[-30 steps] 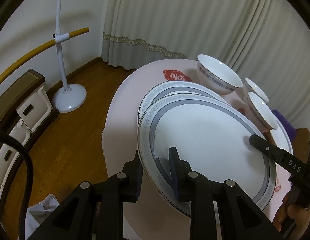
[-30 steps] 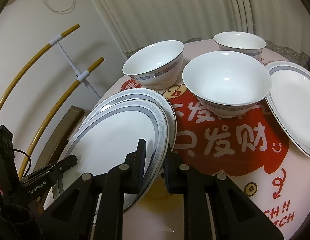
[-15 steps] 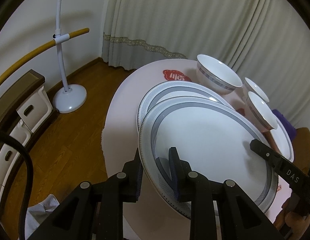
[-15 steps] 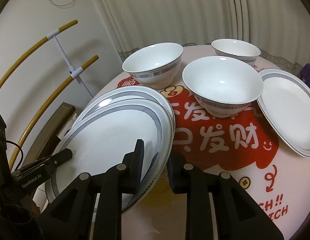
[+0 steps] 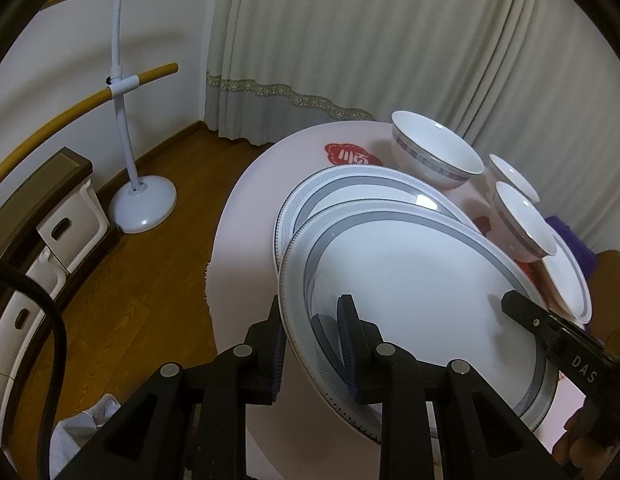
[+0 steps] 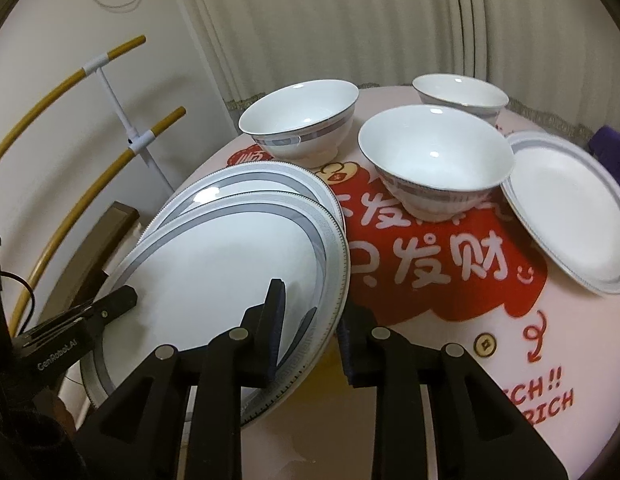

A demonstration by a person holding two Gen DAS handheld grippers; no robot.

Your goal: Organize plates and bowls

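A large white plate with a grey rim (image 5: 422,292) is held above a matching plate (image 5: 350,188) on the round table. My left gripper (image 5: 310,344) is shut on its near rim. My right gripper (image 6: 310,320) straddles the opposite rim of the same plate (image 6: 230,264), with a gap between the right pad and the rim. The lower plate (image 6: 246,178) shows behind it. Three white bowls stand beyond: one at the back left (image 6: 302,124), one in the middle (image 6: 434,160), one at the back (image 6: 462,94).
A smaller white plate (image 6: 570,208) lies at the table's right. A red printed mat (image 6: 430,256) covers the table (image 5: 246,208). A white stand with yellow bars (image 5: 126,120) and a drawer unit (image 5: 50,208) stand on the wooden floor at left.
The held plate has drawn back toward me and risen off the lower plate, baring more of it. The right gripper's jaws have widened around the rim.
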